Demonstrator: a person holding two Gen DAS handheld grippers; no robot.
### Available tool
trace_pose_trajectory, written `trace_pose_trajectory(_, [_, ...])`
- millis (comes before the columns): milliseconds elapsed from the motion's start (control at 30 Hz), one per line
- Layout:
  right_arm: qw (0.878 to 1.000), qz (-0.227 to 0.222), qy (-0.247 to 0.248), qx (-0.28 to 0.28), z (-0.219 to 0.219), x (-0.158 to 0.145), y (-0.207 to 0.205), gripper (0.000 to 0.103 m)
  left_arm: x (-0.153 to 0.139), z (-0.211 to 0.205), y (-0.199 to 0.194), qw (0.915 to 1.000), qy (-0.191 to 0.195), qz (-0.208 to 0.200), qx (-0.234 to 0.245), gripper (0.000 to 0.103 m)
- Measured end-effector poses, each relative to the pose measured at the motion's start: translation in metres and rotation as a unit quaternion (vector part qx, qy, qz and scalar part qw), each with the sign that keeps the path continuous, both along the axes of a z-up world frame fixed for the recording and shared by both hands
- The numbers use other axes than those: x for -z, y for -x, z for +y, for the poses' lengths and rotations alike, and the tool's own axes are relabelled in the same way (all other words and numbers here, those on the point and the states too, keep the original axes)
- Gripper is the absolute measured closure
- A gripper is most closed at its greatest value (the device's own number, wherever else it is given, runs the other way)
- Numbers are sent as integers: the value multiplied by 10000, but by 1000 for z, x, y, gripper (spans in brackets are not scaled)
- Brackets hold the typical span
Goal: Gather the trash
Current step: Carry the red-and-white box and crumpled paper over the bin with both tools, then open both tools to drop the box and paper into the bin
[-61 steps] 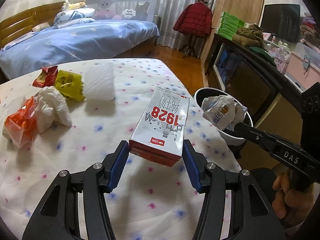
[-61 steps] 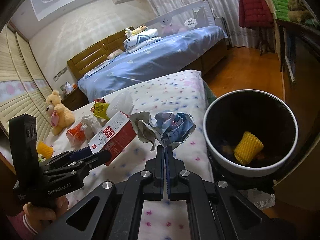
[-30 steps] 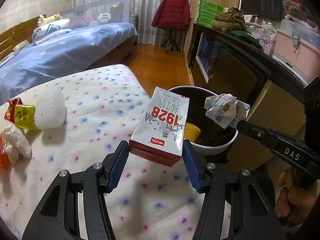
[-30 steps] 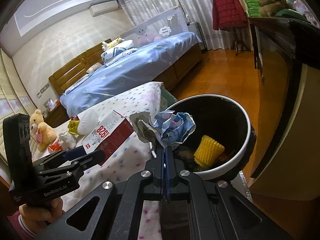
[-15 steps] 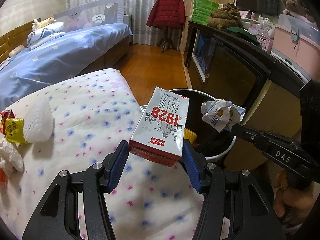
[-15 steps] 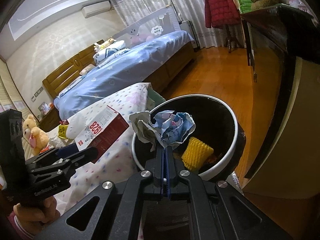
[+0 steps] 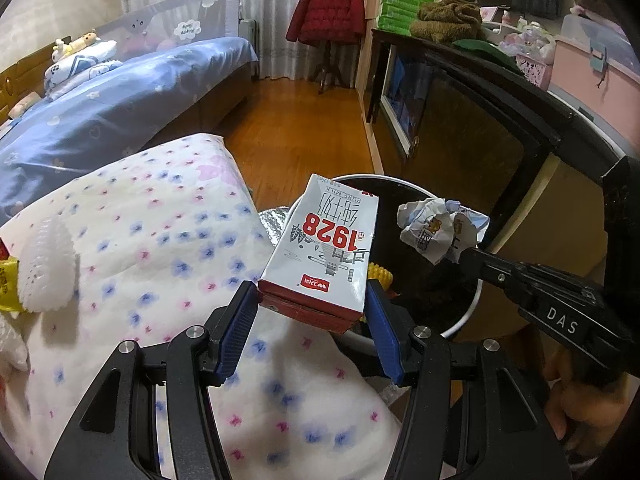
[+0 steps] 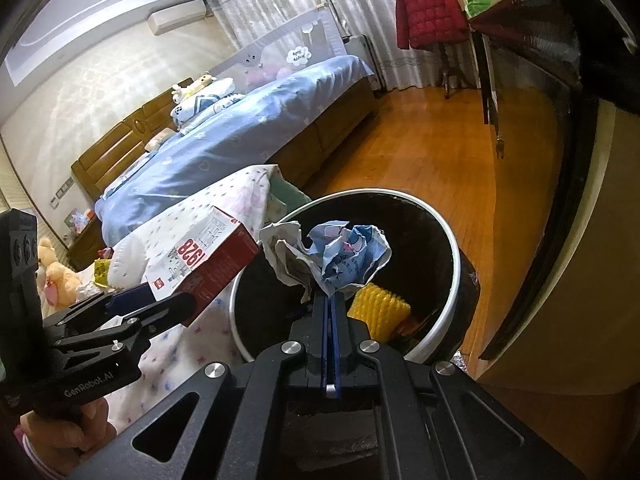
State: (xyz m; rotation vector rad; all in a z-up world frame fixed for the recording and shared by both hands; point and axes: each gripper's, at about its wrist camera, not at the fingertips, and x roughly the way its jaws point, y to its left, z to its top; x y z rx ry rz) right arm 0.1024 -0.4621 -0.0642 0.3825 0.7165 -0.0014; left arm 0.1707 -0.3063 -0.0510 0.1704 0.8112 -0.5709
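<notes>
Both loads have swung over the bin (image 8: 451,248): our right gripper (image 8: 330,300) pinches crumpled paper (image 8: 344,258) above it; left gripper (image 7: 312,320) clamps the milk carton (image 7: 328,252) at the rim, long axis pointing inward.

At lower centre, the right gripper (image 8: 329,312) pinches a crumpled white-and-blue paper wrapper (image 8: 326,258) above the round white-rimmed black trash bin (image 8: 448,240), where a yellow ridged foam sleeve (image 8: 378,310) lies. At left, the left gripper (image 8: 160,304) clamps a red-and-white "1928" milk carton (image 8: 204,258) over the floral-print cloth (image 8: 236,196).
</notes>
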Motion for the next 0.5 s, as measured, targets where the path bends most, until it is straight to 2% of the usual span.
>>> trace_pose_trajectory(500, [9998, 140, 11, 139, -10, 6, -15, 102, 7, -18, -11, 9999, -123, 98, 65, 49])
